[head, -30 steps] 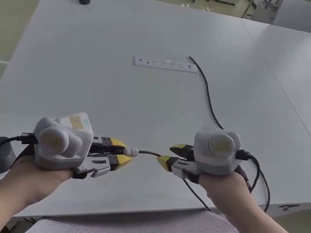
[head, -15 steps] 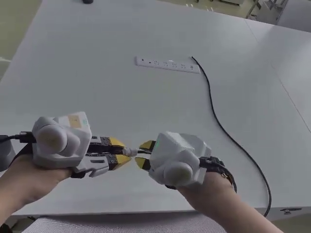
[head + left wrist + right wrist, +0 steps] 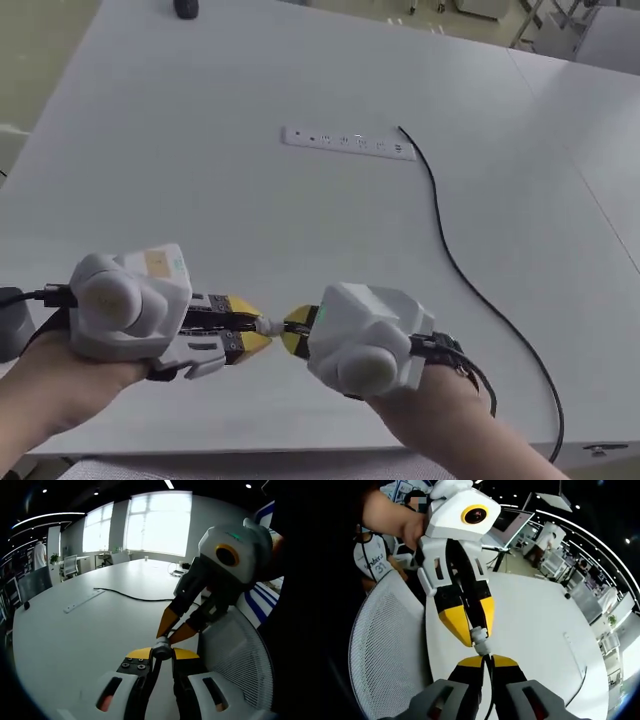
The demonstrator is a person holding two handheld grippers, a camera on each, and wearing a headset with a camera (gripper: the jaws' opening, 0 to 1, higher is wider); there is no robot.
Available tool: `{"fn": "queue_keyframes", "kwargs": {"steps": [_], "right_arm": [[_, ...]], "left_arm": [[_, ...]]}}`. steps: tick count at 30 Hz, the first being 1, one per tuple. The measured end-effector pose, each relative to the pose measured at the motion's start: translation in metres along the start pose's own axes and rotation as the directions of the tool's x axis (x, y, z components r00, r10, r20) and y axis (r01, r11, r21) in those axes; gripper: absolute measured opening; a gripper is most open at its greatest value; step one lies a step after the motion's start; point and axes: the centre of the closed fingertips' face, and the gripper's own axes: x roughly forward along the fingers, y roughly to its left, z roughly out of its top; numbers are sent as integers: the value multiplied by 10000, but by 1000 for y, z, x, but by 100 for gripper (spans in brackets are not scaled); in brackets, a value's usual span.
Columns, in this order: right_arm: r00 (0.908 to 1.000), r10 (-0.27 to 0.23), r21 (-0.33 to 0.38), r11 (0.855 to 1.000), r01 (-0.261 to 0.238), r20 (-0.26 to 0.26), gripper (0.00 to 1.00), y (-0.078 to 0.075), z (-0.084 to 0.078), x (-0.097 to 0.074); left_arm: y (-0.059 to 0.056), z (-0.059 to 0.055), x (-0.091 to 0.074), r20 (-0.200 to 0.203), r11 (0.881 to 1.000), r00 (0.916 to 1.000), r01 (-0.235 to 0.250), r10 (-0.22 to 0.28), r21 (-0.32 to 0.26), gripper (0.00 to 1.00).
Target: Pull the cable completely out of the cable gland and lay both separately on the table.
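I've brought right gripper (image 3: 292, 331) back to left gripper (image 3: 252, 330). Left clamps cable gland (image 3: 267, 325), right the cable (image 3: 488, 672); still threaded.

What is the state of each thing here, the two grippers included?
left gripper: shut on the cable gland.
right gripper: shut on the cable, close beside the gland.
cable gland: held off the table, cable still inside.
cable: not yet pulled out.
power strip: lying flat on the table.

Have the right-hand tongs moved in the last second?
Yes: the right tongs shifted leftward relative to the power strip, closing on the left tongs.
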Motion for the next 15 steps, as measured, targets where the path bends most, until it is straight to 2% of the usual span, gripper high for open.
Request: {"fn": "queue_keyframes", "kwargs": {"steps": [3,6,9,15], "right_arm": [[10000,-6,226,9997,5,40,0,-2,0,0],[10000,18,863,9963,-26,90,0,-4,-2,0],[10000,13,1159,9933,-24,93,0,-5,-4,0],[9998,23,2102,9776,-64,198,0,-8,-8,0]], "left_arm": [[1,1,1,8,10000,10000,2,-2,14,15],[2,2,1,39,10000,10000,8,-8,45,15],[2,3,2,46,10000,10000,27,-27,17,15],[3,5,4,59,10000,10000,35,-35,20,15]]}}
